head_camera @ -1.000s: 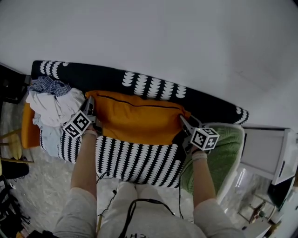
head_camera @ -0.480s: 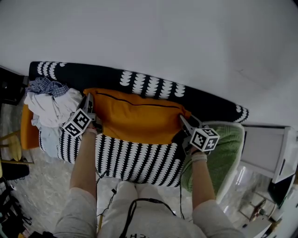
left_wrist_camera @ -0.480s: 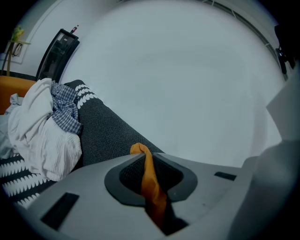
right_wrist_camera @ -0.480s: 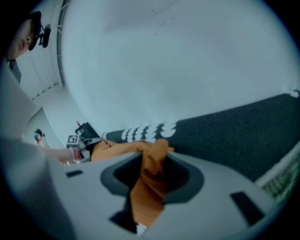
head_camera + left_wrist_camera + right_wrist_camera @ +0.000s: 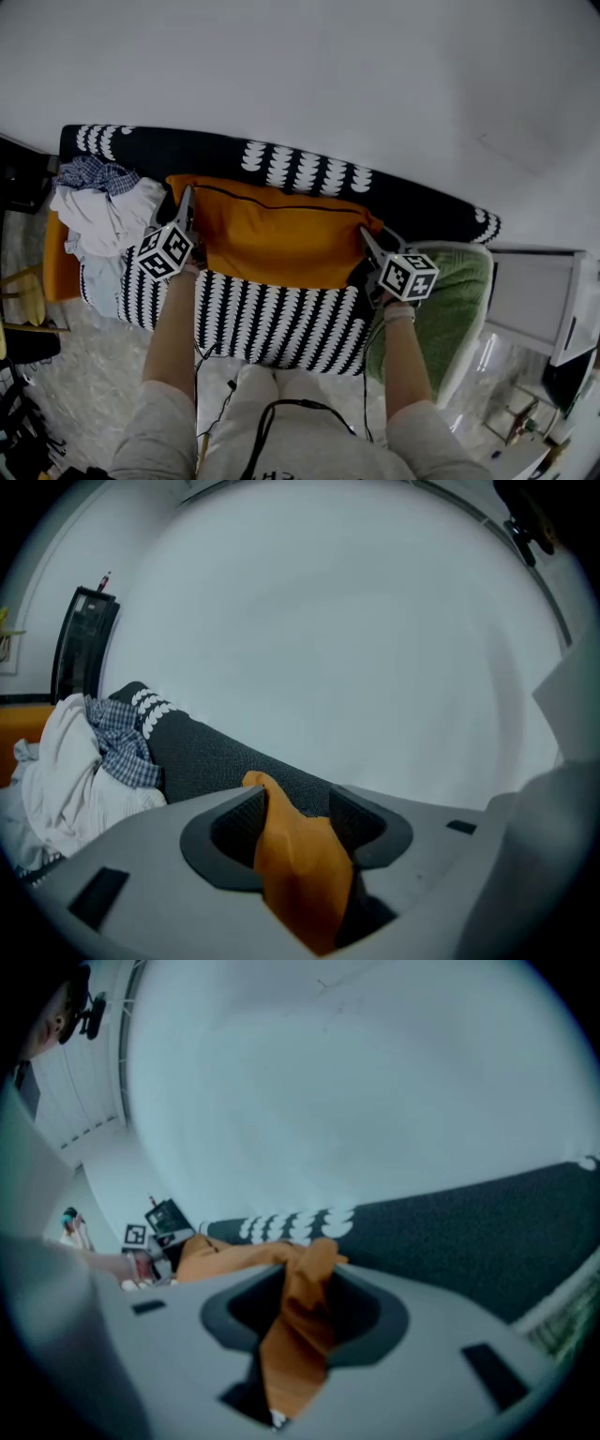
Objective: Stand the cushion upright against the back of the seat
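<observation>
plump orange fabric cushion (image 5: 277, 234) stood upright against the black woven sofa back (image 5: 309, 173), one limp corner left loose between the just-opened jaws of the left gripper (image 5: 295, 817), opposite corner bunched and clamped in the right gripper (image 5: 305, 1302), lower corners hidden

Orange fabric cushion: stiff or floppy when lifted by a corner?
Probably floppy: the orange fabric cushion bunches where the right gripper pinches its corner. Likely light: one pinched corner steadies it against the black patterned sofa back.

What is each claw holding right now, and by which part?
Right claw pinches the orange cushion's right corner. Left claw has just been opening; the left corner sits loose between its jaws.
</observation>
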Demonstrator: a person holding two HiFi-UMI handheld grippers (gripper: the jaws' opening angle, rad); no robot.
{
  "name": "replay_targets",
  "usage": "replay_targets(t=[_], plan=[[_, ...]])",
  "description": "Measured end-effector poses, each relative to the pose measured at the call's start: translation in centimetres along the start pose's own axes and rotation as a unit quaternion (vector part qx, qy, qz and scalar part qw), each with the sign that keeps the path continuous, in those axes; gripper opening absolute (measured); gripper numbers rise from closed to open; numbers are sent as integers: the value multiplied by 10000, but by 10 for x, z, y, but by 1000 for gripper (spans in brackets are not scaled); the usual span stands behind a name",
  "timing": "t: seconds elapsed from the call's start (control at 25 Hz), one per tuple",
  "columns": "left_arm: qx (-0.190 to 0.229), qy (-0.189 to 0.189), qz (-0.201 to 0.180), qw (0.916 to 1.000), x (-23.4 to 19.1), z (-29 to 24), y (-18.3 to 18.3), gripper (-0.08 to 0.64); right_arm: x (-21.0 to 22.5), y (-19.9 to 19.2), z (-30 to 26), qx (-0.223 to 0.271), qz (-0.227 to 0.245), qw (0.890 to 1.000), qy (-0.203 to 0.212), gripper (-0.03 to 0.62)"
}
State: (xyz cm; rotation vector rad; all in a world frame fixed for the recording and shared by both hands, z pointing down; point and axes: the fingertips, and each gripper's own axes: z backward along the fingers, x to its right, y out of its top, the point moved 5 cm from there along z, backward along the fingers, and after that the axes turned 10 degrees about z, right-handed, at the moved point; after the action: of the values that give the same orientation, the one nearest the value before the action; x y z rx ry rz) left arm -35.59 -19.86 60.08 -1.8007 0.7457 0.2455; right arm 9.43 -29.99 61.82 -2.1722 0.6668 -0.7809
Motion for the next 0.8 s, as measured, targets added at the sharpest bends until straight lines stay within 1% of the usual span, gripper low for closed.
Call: replay_targets(t=[0.12, 0.2, 0.28, 0.36, 0.44, 0.52, 0.64, 0.72, 0.76, 0.8], plan=[[40, -161, -464, 9988, 9, 8, 3, 235, 1, 0, 0, 14, 4, 10000, -57, 146], [103, -266, -822, 9962, 16, 16, 6, 238, 0, 0, 0, 49, 15, 10000, -71, 146], [111, -472, -1123, 9925, 27, 22, 8, 238, -1, 1, 0, 83, 61, 9999, -88, 146], [49, -728, -1281, 9891, 39, 26, 4, 238, -1, 2, 0, 98, 117, 9998, -131, 147], [-21, -921, -1299, 9872, 50, 31, -3, 238, -1, 3, 0, 88, 200, 9995, -242, 158], [-85, -1040, -1225, 9870, 58, 36, -11, 238, 0, 3, 2, 82, 259, 9989, -394, 188], [-65, -1150, -1091, 9873, 64, 49, -21, 236, 3, 2, 9, 135, 214, 9980, -575, 246], [-47, -1238, -998, 9873, 66, 58, -26, 228, 4, 2, 15, 222, 173, 9974, -665, 263], [-58, -1291, -969, 9869, 68, 62, -28, 203, 4, 2, 18, 268, 166, 9970, -701, 268], [-71, -1344, -954, 9863, 69, 66, -30, 134, 3, 1, 20, 308, 166, 9967, -729, 272]])
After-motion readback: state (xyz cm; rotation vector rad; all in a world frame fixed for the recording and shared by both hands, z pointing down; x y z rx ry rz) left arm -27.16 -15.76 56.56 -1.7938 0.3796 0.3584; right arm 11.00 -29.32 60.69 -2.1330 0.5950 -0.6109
